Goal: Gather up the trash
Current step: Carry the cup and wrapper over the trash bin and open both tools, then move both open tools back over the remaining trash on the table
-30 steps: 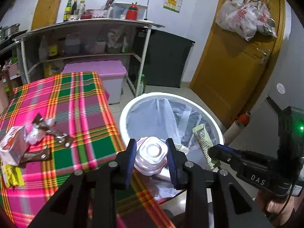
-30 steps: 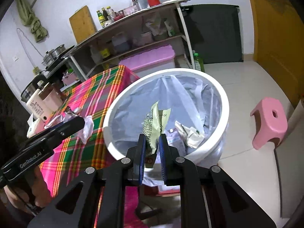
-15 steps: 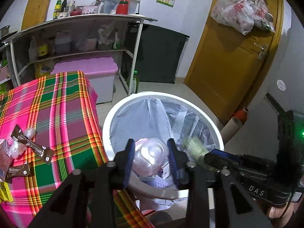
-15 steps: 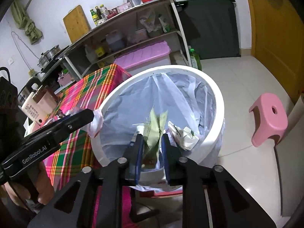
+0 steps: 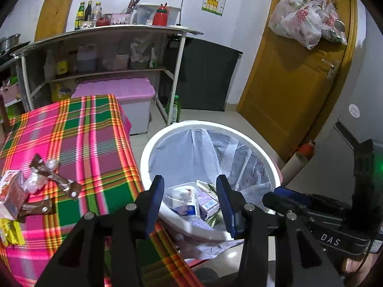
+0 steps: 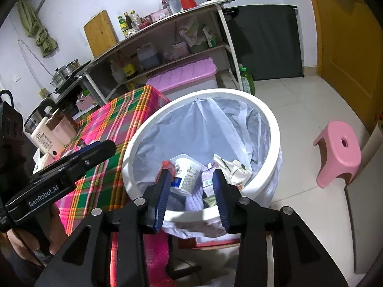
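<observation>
Both grippers hang over the white bin (image 5: 153, 143), pointing down into it with nothing between their blue pads. The left gripper (image 5: 190, 203) has just been opening; its jaws now stand spread, and straight ahead of them, down in the bin's clear liner (image 5: 191, 153), lie a plastic cup (image 5: 182, 196), a small purple carton (image 5: 208, 204) and other wrappers. The right gripper (image 6: 191, 191) has likewise just been opening and is spread apart with no trash in its grasp. Ahead of it, inside the liner, lie a white printed cup (image 6: 188, 172) on its side, the purple carton (image 6: 207, 178) and crumpled paper packaging (image 6: 232, 167) a little to the right.

To the left of the left gripper is the table with a pink and green plaid cloth (image 5: 79, 138), its edge just beside the bin. On the cloth, well to the gripper's left, trash remains: brown snack wrappers (image 5: 55, 179), clear crumpled plastic (image 5: 33, 181), a small box (image 5: 10, 196) and a yellow packet (image 5: 9, 234) at the near edge. In the left view, the right gripper's black body (image 5: 323, 217) lies just to the right, held by a hand (image 5: 356, 265) at the lower corner. In the right view, the left gripper's body (image 6: 62, 172) reaches in from the left.

Right of the right gripper, on the tiled floor, stands a pink stool (image 6: 340, 150), apart from the bin.
</observation>
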